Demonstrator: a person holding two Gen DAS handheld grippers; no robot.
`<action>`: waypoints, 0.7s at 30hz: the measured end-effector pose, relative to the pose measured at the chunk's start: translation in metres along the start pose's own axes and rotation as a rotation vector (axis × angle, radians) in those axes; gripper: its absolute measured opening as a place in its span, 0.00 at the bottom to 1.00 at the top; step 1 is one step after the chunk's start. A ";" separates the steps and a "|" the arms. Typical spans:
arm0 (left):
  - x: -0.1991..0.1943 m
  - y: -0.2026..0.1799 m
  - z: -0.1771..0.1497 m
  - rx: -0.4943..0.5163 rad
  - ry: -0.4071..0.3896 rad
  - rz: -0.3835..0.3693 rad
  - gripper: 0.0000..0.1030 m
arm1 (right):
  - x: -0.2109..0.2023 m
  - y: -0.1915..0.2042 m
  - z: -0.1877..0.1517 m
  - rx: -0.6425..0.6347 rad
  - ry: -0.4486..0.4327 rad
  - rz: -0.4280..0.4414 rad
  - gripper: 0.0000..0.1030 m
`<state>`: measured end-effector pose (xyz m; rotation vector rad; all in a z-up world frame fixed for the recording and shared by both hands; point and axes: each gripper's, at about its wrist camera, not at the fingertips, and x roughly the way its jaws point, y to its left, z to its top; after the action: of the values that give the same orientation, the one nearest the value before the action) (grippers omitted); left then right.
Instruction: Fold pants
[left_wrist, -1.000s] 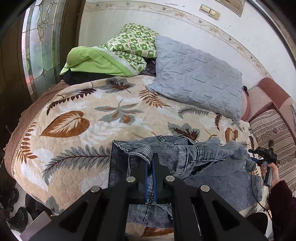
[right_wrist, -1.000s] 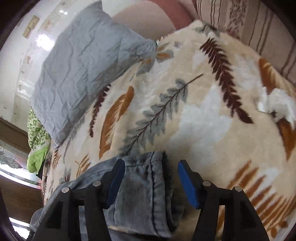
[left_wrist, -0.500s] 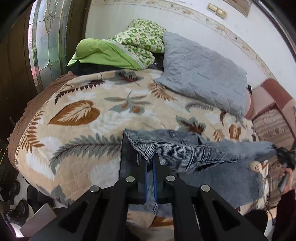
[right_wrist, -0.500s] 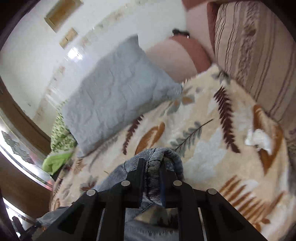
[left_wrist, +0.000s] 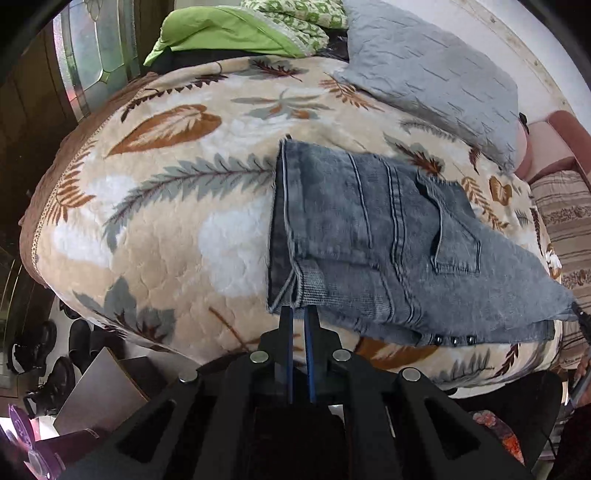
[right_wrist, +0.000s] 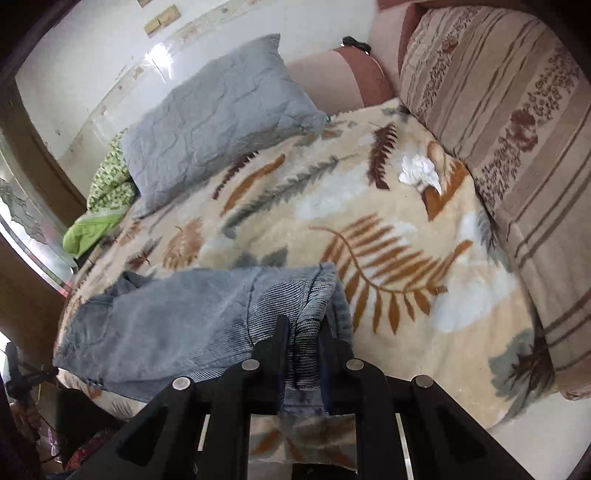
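Grey-blue denim pants (left_wrist: 388, 236) are stretched flat across the near side of the bed, back pocket up. My left gripper (left_wrist: 300, 314) is shut on the waistband corner at the pants' near left edge. My right gripper (right_wrist: 304, 328) is shut on the bunched leg cuffs of the pants (right_wrist: 177, 317), which stretch away to the left in the right wrist view. The right gripper shows only as a dark tip at the right edge of the left wrist view (left_wrist: 581, 321).
The bed carries a cream leaf-print blanket (left_wrist: 166, 206). A grey pillow (left_wrist: 436, 70) and green bedding (left_wrist: 236, 33) lie at the head. A striped cushion (right_wrist: 517, 129) borders the right side. A white crumpled tissue (right_wrist: 419, 171) lies on the blanket. Shoes (left_wrist: 44, 354) sit on the floor, left.
The right gripper closed on the cuffs. Both grippers pulled apart and back, and the crumpled pants are now stretched out flat over the bed's near side.
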<state>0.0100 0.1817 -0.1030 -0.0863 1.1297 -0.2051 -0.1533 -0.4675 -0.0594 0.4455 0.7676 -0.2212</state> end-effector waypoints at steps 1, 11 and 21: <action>-0.003 0.000 0.003 -0.005 0.001 -0.022 0.06 | -0.003 0.005 0.012 0.002 -0.025 0.007 0.14; -0.008 0.009 0.007 -0.059 -0.019 -0.025 0.06 | -0.017 0.107 0.153 -0.082 -0.292 0.085 0.13; -0.029 0.026 0.020 -0.061 -0.082 0.062 0.06 | 0.025 0.066 0.101 -0.067 -0.008 -0.011 0.14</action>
<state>0.0190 0.2122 -0.0729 -0.1131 1.0559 -0.1108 -0.0500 -0.4569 0.0076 0.3771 0.7671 -0.2072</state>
